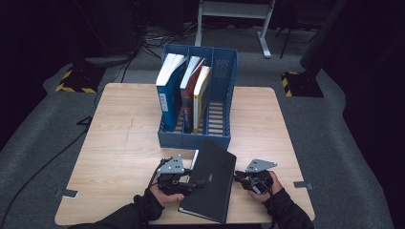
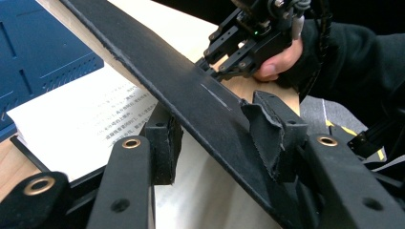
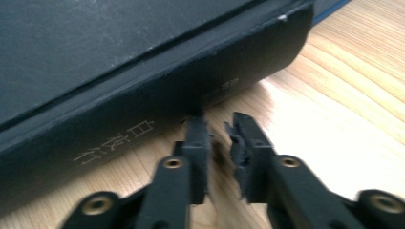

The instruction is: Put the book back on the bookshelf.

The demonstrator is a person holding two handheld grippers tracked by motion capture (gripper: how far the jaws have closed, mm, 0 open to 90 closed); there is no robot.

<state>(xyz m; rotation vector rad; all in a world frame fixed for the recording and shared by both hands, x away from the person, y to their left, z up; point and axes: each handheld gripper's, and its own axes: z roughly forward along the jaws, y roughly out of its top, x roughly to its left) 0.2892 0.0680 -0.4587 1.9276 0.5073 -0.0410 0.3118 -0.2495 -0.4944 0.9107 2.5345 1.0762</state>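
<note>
The black book [image 1: 210,183] lies at the near edge of the table [image 1: 119,143], just in front of the blue file rack [image 1: 224,71], its front cover raised off a printed page [image 2: 81,119]. The left gripper [image 1: 191,183] straddles that cover's free edge, one pad above and one below; contact cannot be confirmed. The right gripper [image 1: 239,180], toward the near right corner, has its jaws drawn narrow with nothing between them, tips just beside the book's spine. Three books [image 1: 184,93] stand upright in the rack's left compartments
</note>
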